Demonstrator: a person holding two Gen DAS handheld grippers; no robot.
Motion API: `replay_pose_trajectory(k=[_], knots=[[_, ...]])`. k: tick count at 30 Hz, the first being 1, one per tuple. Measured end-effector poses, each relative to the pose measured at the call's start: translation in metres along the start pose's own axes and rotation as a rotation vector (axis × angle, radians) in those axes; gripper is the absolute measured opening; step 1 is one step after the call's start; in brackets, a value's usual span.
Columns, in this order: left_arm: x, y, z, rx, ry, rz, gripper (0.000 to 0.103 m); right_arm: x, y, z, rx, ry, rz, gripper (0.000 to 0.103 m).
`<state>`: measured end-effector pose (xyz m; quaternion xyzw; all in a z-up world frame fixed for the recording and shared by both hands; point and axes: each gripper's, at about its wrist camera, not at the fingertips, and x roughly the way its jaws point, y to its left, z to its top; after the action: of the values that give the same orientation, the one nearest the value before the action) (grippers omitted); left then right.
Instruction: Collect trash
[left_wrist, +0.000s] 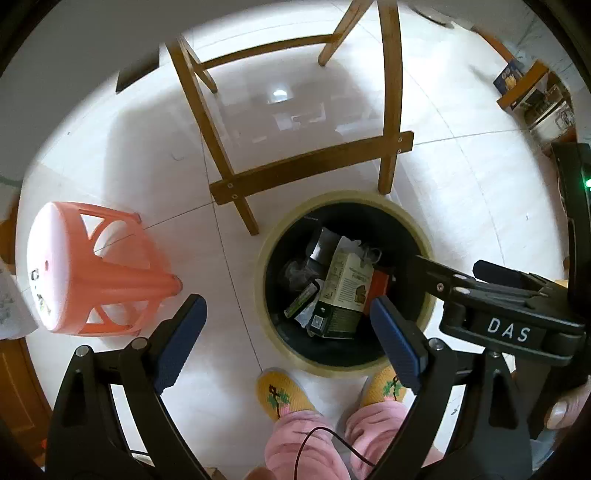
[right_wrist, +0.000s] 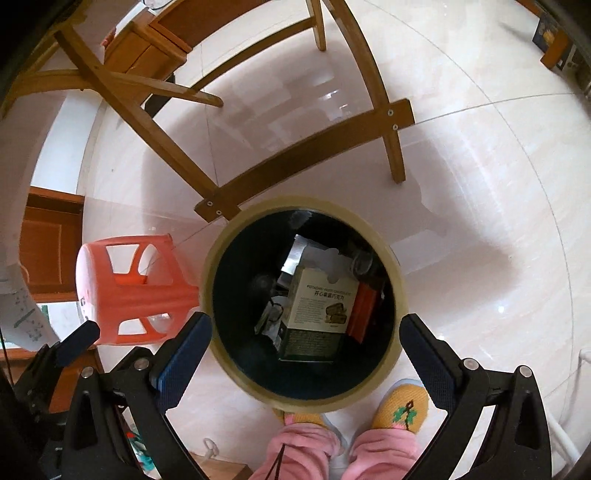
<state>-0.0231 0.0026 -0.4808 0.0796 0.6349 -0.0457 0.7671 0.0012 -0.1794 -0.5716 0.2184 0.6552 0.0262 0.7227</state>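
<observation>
A round trash bin with a beige rim (left_wrist: 260, 284) (right_wrist: 207, 284) and a black liner stands on the tiled floor. Inside it lie a white and green carton (left_wrist: 345, 288) (right_wrist: 321, 299), a red-orange packet (left_wrist: 380, 282) (right_wrist: 364, 310) and other wrappers. My left gripper (left_wrist: 288, 301) points down over the bin's near left side, open, with nothing between its blue pads. My right gripper (right_wrist: 306, 318) hangs straight above the bin's mouth, open and empty too. Its black frame marked DAS (left_wrist: 509, 332) shows at the right of the left wrist view.
An orange plastic stool (left_wrist: 99, 269) (right_wrist: 136, 288) lies tipped left of the bin. Wooden chair legs and a crossbar (left_wrist: 314, 162) (right_wrist: 314, 147) stand just behind it. A person's feet in yellow slippers (left_wrist: 284, 395) (right_wrist: 400, 408) are at the bin's near edge. Wooden furniture stands at the far left.
</observation>
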Motion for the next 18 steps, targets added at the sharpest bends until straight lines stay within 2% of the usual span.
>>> replay_pose_trajectory(k=[18], knots=[[-0.118, 0.008, -0.004, -0.091, -0.003, -0.013, 0.089, -0.111, 0.013, -0.004, -0.015, -0.047, -0.005, 0.102]])
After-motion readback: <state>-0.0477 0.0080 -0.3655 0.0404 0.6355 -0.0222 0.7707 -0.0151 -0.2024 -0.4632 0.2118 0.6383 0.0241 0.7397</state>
